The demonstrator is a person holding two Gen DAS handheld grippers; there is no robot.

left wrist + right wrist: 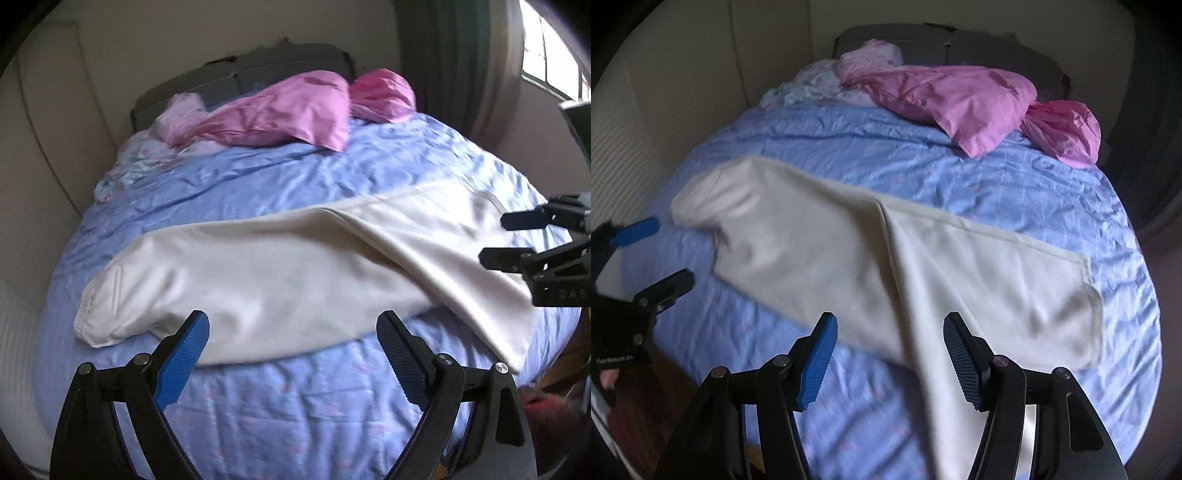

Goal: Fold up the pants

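where left view shows window [546,70], right view shows pants [886,266] overhanging

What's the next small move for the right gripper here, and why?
Probably lower the right gripper and close it on the pants leg hanging off the near edge of the bed. Its jaws are open and hold nothing, that leg splays away from the other one, and the left gripper is open too, over the waist end.

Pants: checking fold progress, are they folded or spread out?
Mostly spread: the pants lie lengthwise across the bed, one leg angling off its front edge.
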